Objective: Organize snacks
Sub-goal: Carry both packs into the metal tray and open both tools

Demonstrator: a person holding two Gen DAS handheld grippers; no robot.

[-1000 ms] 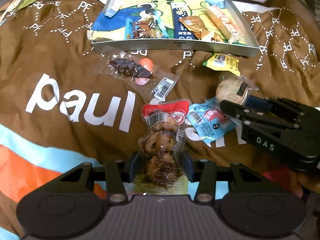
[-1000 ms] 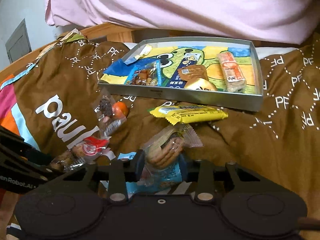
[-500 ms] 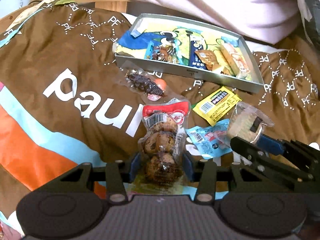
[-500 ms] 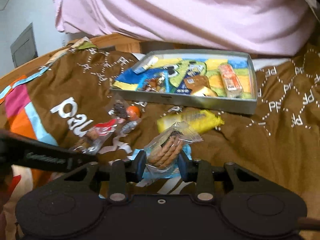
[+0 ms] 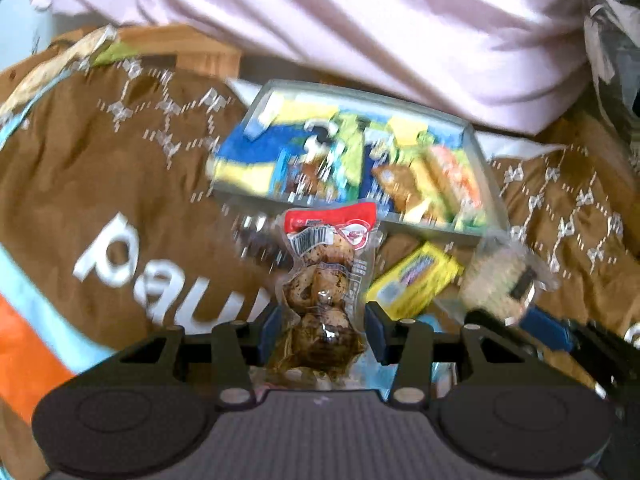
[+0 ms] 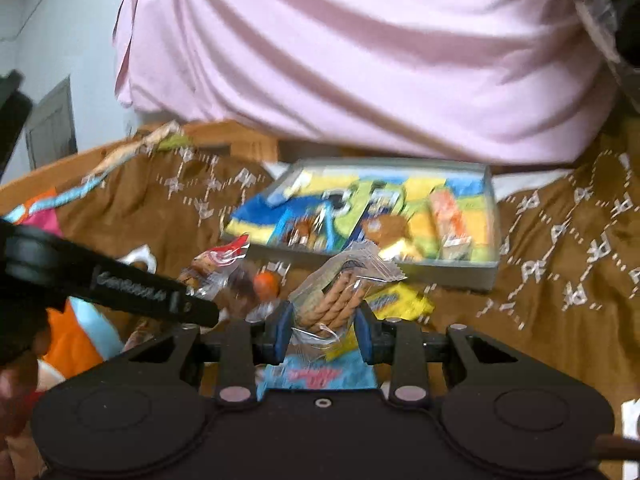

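Brown quilted fabric (image 5: 120,168) with white lettering and a dotted pattern fills most of both views, with orange and pale-blue stripes at the lower left. At the bottom centre of the left wrist view, the left gripper (image 5: 322,330) is clenched on a clear vacuum pack of dark braised pieces (image 5: 326,280) with a red top edge; the pack stands upright between the blue pads and rises toward the middle of the frame. Behind it, just above centre, sits a grey tray (image 5: 486,168) with a cartoon-printed floor, holding several wrapped snacks that are too blurred to name. Below the tray's right end lies a yellow wrapper (image 5: 416,278) on the fabric. At the lower right of that view the right gripper (image 5: 516,312) reaches in, with a clear packet of round biscuits (image 5: 496,280) at its tip. In the right wrist view that gripper is at the bottom centre, its pads pressed on the packet, the biscuits edge-on and the crimped top tilted toward the tray in the middle right. A blue packet (image 6: 316,374) lies under the jaws on the fabric. Pink cloth (image 6: 360,48) covers the top of both frames.
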